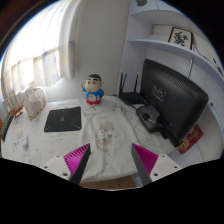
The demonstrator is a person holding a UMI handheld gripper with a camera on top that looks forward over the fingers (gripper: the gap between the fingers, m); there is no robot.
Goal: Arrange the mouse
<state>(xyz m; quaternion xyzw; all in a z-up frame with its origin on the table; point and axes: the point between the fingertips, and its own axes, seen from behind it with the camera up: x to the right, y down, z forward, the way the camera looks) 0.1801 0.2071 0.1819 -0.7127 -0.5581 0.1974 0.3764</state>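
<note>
Two pink-padded fingers (79, 158) of the hand-held gripper (112, 160) stand spread apart with nothing between them. Just ahead, a white mouse (105, 129) rests on the pale surface (60, 145), between a black mousepad (62, 120) and a dark monitor (172, 97); a cartoon figurine (93, 89) stands beyond.

A black monitor (172, 93) stands on the white table (50, 147). Left of the monitor stands a cartoon figurine (94, 90). Farther left of it lies a black mat (62, 120).
</note>
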